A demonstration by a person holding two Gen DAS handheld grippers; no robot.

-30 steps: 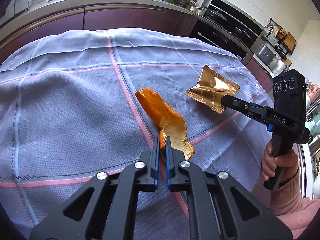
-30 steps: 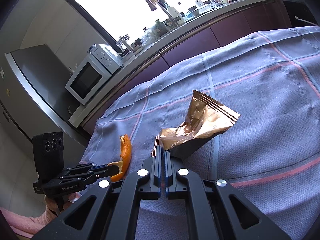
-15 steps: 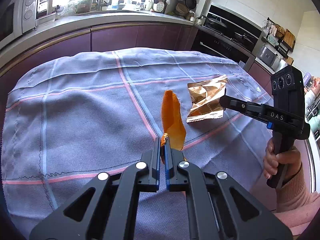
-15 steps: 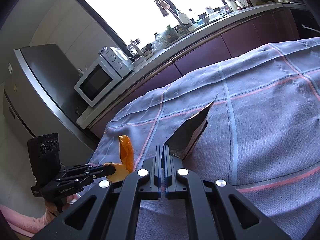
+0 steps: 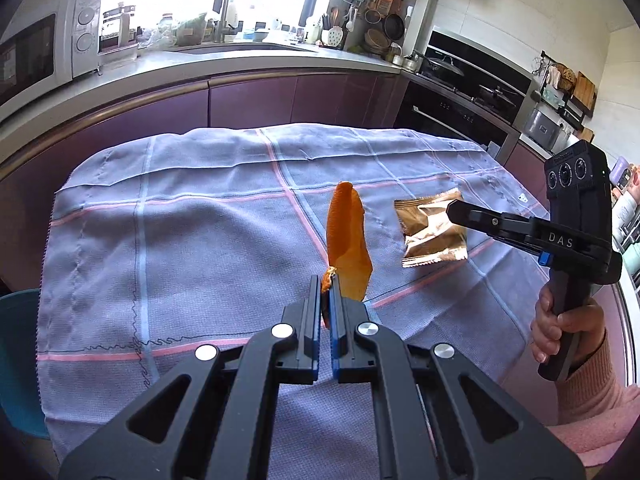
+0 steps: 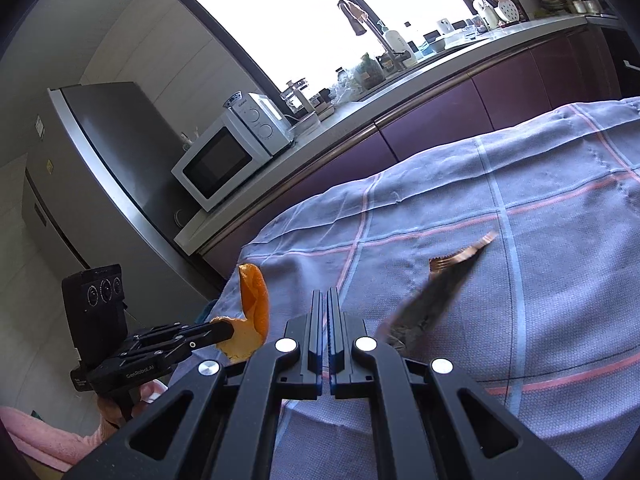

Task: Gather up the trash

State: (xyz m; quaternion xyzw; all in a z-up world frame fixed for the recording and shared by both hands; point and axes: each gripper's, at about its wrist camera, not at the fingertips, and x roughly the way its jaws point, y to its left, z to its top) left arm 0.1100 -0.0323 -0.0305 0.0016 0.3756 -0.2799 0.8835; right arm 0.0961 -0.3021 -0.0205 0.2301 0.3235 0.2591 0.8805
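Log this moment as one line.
left gripper: shut on orange peel, off the tablecloth | right gripper: shut on gold wrapper, also lifted | bin: not in view

A home kitchen.
Microwave (image 6: pixel 224 158) and fridge (image 6: pixel 100 184) on one side, sink tap (image 6: pixel 356 16), built-in oven (image 5: pixel 452 112), purple cabinets (image 5: pixel 248 100).

Left hand-held gripper (image 5: pixel 326 296), bottom center, clamped on orange peel (image 5: pixel 347 240) standing up mid-frame, w/ right hand-held gripper (image 5: pixel 450 209) at right pinching gold wrapper (image 5: pixel 430 232) above checked cloth (image 5: pixel 180 248).
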